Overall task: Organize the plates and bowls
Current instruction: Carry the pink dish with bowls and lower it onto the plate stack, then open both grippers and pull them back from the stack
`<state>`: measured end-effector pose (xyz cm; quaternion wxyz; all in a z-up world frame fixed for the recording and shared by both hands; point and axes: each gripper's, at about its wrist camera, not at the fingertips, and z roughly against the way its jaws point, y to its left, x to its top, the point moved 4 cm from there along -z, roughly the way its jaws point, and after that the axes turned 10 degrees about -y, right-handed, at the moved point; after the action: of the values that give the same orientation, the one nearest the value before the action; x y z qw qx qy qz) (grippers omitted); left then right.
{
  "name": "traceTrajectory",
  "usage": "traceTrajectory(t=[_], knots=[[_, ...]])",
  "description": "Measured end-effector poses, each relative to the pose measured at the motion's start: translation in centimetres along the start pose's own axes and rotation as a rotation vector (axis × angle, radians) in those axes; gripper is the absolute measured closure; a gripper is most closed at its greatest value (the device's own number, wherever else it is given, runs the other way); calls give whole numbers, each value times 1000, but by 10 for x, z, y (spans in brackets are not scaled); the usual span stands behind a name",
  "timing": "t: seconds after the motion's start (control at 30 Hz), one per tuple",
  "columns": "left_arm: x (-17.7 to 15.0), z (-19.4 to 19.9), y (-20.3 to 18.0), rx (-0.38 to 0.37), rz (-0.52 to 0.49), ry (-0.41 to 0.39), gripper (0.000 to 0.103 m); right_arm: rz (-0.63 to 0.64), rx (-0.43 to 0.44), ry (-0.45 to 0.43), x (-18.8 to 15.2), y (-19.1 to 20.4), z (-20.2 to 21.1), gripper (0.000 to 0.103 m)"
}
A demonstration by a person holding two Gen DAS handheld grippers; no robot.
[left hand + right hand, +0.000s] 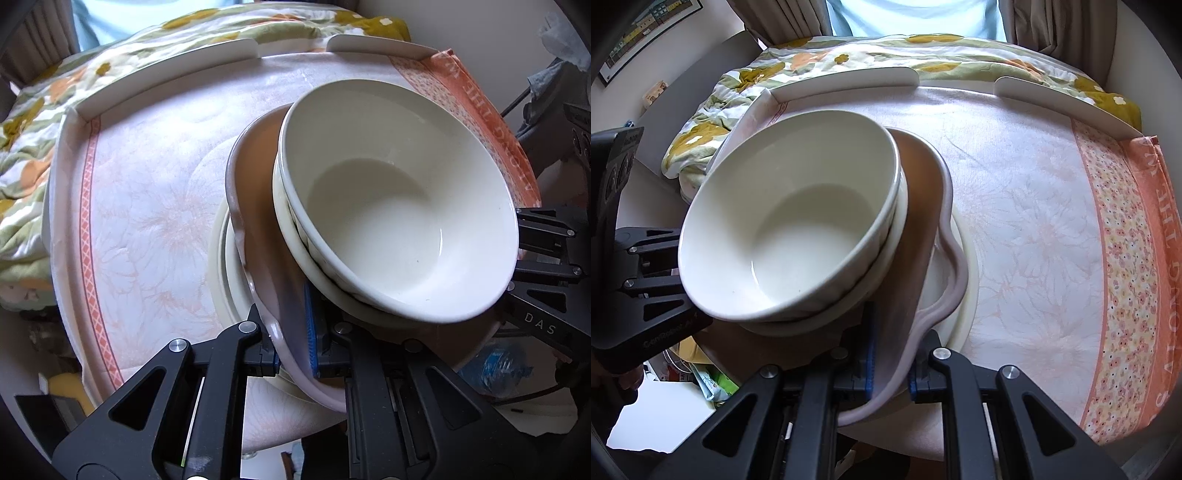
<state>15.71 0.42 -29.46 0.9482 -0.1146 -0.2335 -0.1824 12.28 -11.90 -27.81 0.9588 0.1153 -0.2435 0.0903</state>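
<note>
A brown plate with a wavy pale rim carries two nested cream bowls. My left gripper is shut on the plate's near rim in the left wrist view. My right gripper is shut on the plate's opposite rim in the right wrist view. The plate is tilted and held just above a cream plate lying on the tray. Each gripper shows at the other view's edge, the right gripper and the left gripper.
A white tray with raised walls is lined with a pink and orange floral cloth. A floral quilt lies behind it. Clutter, including a plastic bottle, lies below the tray's edge.
</note>
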Motion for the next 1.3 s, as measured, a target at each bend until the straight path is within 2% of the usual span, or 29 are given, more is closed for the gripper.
traceTrajectory(t=[0.33, 0.43, 0.67, 0.73, 0.9, 0.97, 1.3], knots=[[0, 0, 1, 21, 7, -5, 94, -13, -10, 7, 0, 0, 1, 91], [2, 2, 2, 43, 3, 3, 90, -18, -17, 9, 0, -1, 1, 91], [6, 14, 4, 61, 8, -2, 89, -14, -39, 5, 4, 0, 6, 91], [7, 19, 4, 77, 8, -10, 87, -13, -44, 1, 5, 0, 9, 91], [9, 39, 12, 114, 15, -50, 64, -15, -59, -13, 6, 0, 15, 91], [9, 45, 15, 121, 19, -59, 61, -18, -66, -23, 6, 0, 19, 91], [1, 76, 10, 121, 23, -104, 61, -43, -104, -73, 4, 0, 49, 91]])
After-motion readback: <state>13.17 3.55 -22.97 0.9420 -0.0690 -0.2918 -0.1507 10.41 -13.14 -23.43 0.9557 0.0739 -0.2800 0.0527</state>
